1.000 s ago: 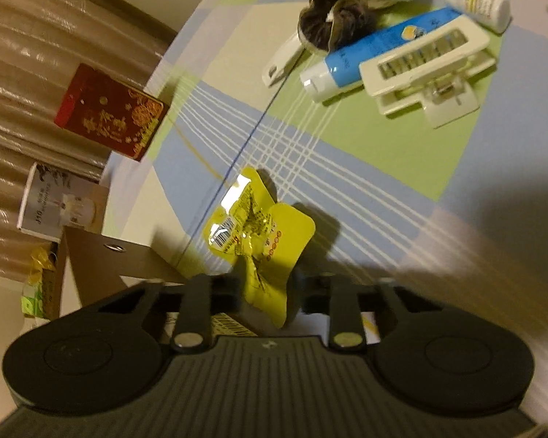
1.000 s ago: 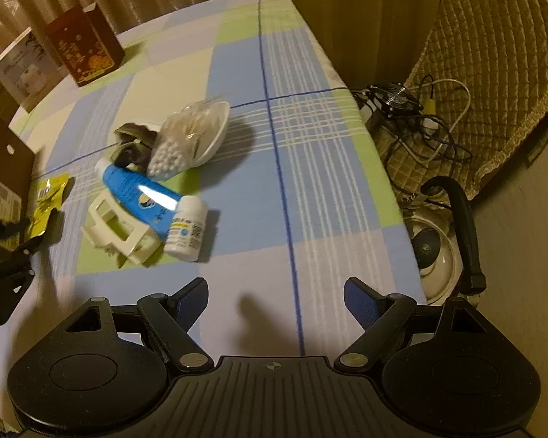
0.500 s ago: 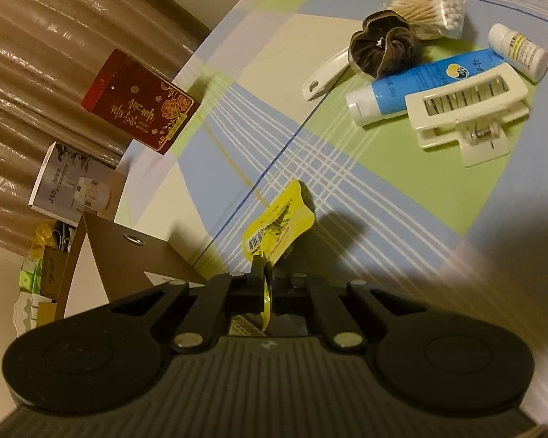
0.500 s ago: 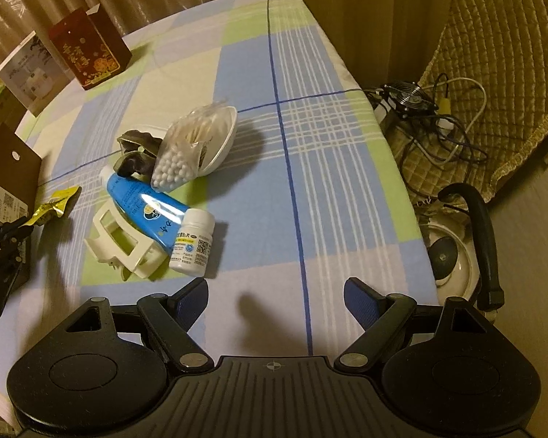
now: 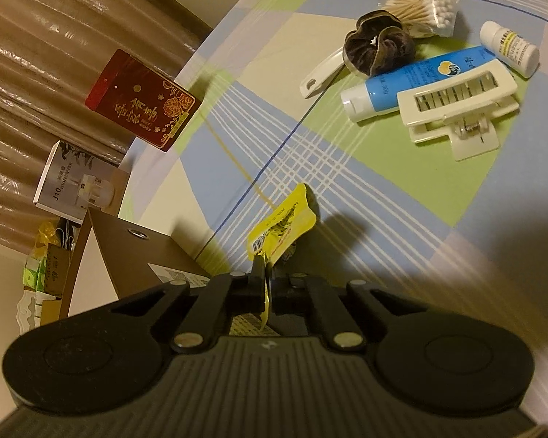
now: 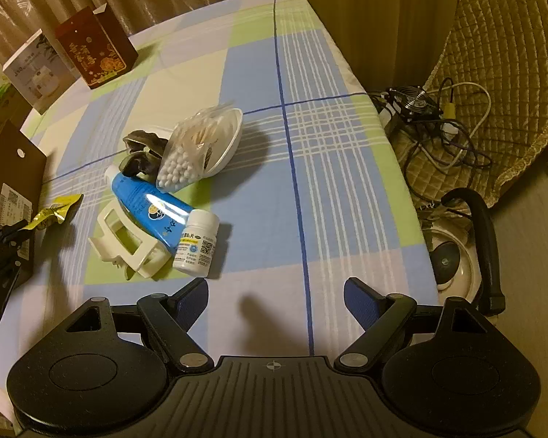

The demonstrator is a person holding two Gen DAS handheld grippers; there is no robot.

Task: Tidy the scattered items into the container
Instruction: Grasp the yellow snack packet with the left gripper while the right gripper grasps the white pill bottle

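- I'm seeing the yellow sachet point(image 5: 283, 224) go from lying spread and loose between the fingers a second ago to being pinched edge-on now; the left claw point(image 5: 265, 284) has closed on its lower edge, and the packet is sticking up and forward out of the grip.
- I'm reading that as the grasp being done, so the sachet is ready to be carried off to the container.
- The left claw's jaws are sitting pressed together with only the thin foil between them; nothing else is touching them.
- In the right wrist view the sachet point(image 6: 56, 213) is hanging above the checked counter point(image 6: 328, 168), just left of the white hair clip point(image 6: 128, 244) and next to the brown cardboard box point(image 6: 9, 179).
- I'm guessing that box is the container, since it's the only open bin near the sachet; I can't see inside it.
- The right claw point(image 6: 276, 301) is hovering wide open, holding nothing, nearer to me than the hair clip, over bare cloth.
- Still waiting in a pile beside the hair clip: blue tube point(image 5: 416, 78), white pill bottle point(image 5: 509, 47), dark scrunchie point(image 5: 378, 45), bag of cotton swabs point(image 5: 423, 5), white scoop handle point(image 5: 321, 76).
- The red gift box point(image 5: 140, 109) and the white carton point(image 5: 78, 184) are standing far beyond the hair clip, at the counter's edge; probably not task items.
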